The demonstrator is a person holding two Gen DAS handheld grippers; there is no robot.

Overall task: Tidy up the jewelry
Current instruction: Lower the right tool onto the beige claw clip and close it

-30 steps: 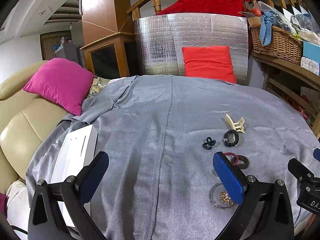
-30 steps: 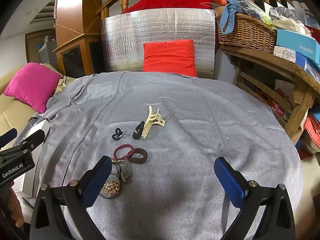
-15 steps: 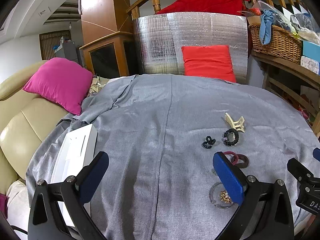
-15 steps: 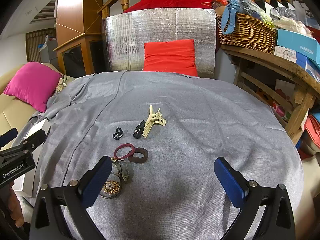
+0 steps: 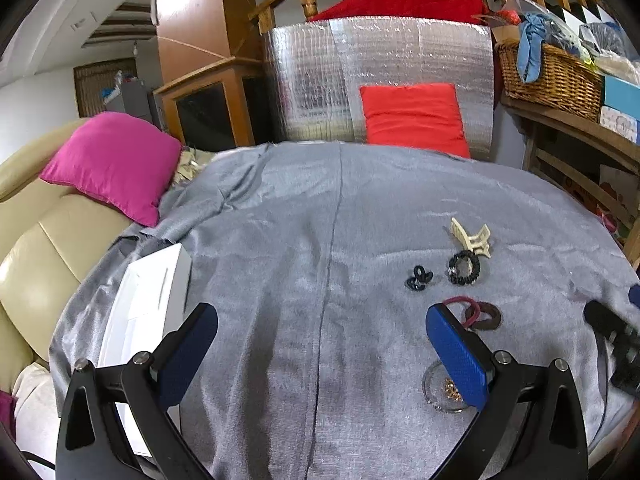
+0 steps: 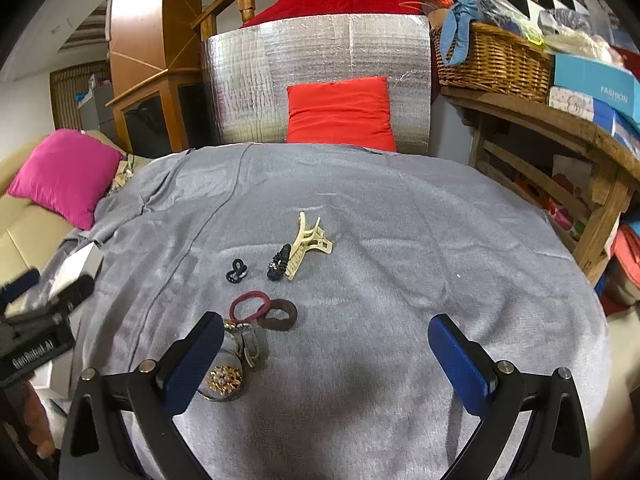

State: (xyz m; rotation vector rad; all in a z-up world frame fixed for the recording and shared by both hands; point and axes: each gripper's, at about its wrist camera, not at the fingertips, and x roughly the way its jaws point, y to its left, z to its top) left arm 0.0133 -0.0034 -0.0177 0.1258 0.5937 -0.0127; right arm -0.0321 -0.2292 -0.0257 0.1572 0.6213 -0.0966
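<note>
Nearby, clear dish [image 6: 224, 380] (gold jewelry [image 6: 226, 377] inside), both claws wide

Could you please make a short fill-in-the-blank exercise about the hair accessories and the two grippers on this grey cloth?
1. The cream claw clip lies on the ____ cloth.
2. The dark red hair tie touches a ____ hair tie.
3. Both the left gripper and the right gripper are ____, holding nothing.
4. The white box lies on the ____ side of the cloth.

Missing words: grey; brown; open; left
</note>
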